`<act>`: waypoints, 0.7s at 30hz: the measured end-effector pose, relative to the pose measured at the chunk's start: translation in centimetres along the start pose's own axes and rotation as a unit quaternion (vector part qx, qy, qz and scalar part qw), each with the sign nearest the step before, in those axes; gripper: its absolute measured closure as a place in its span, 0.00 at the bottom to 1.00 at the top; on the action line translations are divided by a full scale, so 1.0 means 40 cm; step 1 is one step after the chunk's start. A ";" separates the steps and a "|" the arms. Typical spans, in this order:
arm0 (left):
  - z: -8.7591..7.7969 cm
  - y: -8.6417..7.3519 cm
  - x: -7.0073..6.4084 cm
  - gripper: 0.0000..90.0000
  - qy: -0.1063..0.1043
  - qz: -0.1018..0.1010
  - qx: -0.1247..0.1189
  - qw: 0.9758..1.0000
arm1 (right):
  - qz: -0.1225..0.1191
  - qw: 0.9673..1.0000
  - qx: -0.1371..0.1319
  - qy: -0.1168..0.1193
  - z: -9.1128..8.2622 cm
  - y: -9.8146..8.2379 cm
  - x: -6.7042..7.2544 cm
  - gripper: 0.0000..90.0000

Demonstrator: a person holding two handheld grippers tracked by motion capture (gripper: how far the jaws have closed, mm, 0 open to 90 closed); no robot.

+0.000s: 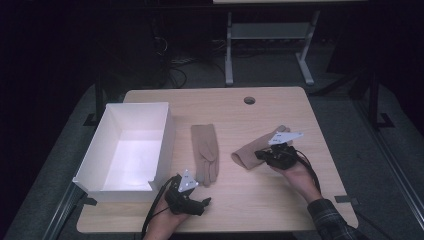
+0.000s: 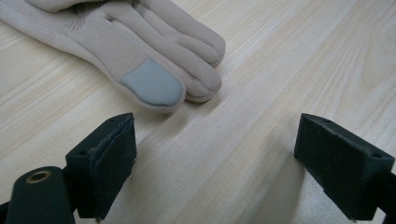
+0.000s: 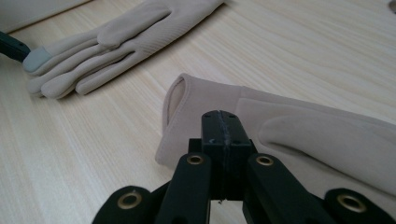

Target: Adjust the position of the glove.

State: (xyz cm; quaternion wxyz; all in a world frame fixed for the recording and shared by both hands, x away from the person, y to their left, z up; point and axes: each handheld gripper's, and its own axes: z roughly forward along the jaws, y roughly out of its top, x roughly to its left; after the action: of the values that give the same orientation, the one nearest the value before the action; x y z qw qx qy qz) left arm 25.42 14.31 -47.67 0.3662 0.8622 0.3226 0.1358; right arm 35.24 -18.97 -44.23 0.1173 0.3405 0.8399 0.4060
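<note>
Work in hand: moving two beige gloves, judged to be bound for the white box (image 1: 98, 150) at 9 o'clock on the surface (image 1: 260, 200).
Done so far: nothing is in the box; its floor is bare.
Left to do: both gloves remain on the surface and need lifting and placing, as far as can be judged.
Right glove (image 1: 250, 151): lies at 3 o'clock, cuff toward the centre; the cuff mouth gapes open in the right gripper view (image 3: 280, 126).
Left glove (image 1: 205, 150): lies flat at the centre, just beside the box wall, fingers toward 6 o'clock.
Right gripper (image 1: 263, 155): jaws fully closed, pads together at the right glove's cuff; whether cloth is pinched between them cannot be told.
Left gripper (image 1: 205, 202): at 6 o'clock, jaws wide apart, holding nothing, just short of the left glove's fingertips (image 2: 154, 88).
Glove material: soft knit fabric, fine ribbing on the back, one grey smooth fingertip patch.
Box: rigid, rectangular, open-topped, thin matte walls.
Surface: pale wood-grain laminate, rounded corners, smooth.
</note>
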 end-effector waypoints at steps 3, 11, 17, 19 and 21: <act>0.000 0.000 0.000 0.14 0.000 0.000 0.000 1.000 | 0.002 1.000 0.004 0.007 0.024 0.011 0.001 1.00; 0.000 0.000 0.000 0.14 0.000 0.000 0.000 1.000 | -0.002 0.999 0.030 0.012 0.093 0.020 0.011 1.00; 0.000 0.000 -0.001 0.14 0.000 0.000 0.000 1.000 | -0.009 0.999 0.049 0.010 0.116 0.006 0.013 1.00; 0.000 0.000 0.000 0.14 0.000 0.000 0.000 1.000 | -0.007 0.999 0.050 0.013 0.111 0.002 0.014 1.00; 0.000 0.000 -0.001 0.14 -0.001 0.000 0.000 1.000 | -0.010 0.999 0.050 0.013 0.108 0.000 0.015 1.00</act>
State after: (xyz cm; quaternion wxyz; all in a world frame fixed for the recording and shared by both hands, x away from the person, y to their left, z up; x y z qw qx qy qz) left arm 25.42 14.28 -47.68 0.3668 0.8622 0.3222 0.1353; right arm 36.85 -15.97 -46.97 0.0936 0.3327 0.8637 0.3668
